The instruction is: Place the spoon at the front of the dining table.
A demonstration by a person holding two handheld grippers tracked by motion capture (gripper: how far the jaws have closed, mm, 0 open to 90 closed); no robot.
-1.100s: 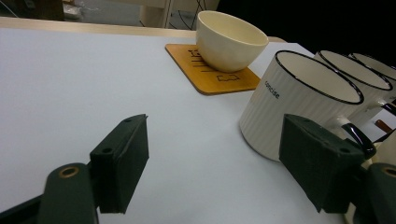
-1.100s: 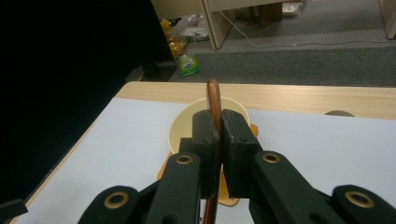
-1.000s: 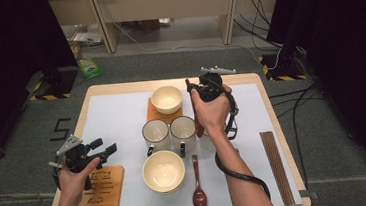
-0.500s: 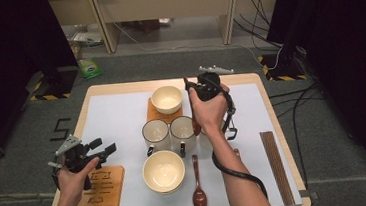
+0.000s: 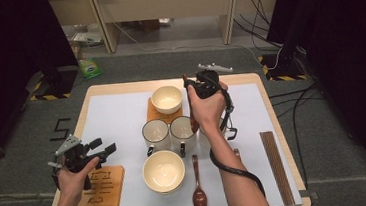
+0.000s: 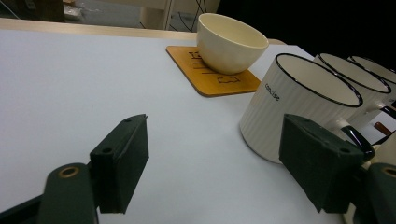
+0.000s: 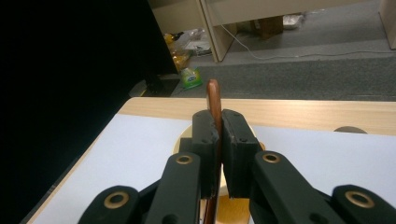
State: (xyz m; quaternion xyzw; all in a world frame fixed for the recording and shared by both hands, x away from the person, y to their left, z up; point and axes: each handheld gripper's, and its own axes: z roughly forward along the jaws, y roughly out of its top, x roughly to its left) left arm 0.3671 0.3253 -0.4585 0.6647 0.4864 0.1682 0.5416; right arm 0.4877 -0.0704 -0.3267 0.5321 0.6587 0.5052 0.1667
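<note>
The right gripper (image 5: 188, 82) is raised over the far side of the counter (image 5: 116, 114), its fingers (image 7: 205, 135) clamped on the handle of a brown wooden spoon (image 7: 214, 100) that hangs upright — its lower end down by the right-hand mug (image 5: 182, 131), just beside the small bowl (image 5: 166, 99) on its coaster (image 5: 153, 114). The left gripper (image 5: 103, 146) sits near the counter's left edge above a second coaster (image 5: 103, 188), fingers (image 6: 122, 161) spread wide with nothing between them (the left mug (image 6: 299, 100) stands just ahead). A larger bowl (image 5: 164, 171), another spoon (image 5: 199, 192) and a bundle of chopsticks (image 5: 276, 165) lie on the near side.
</note>
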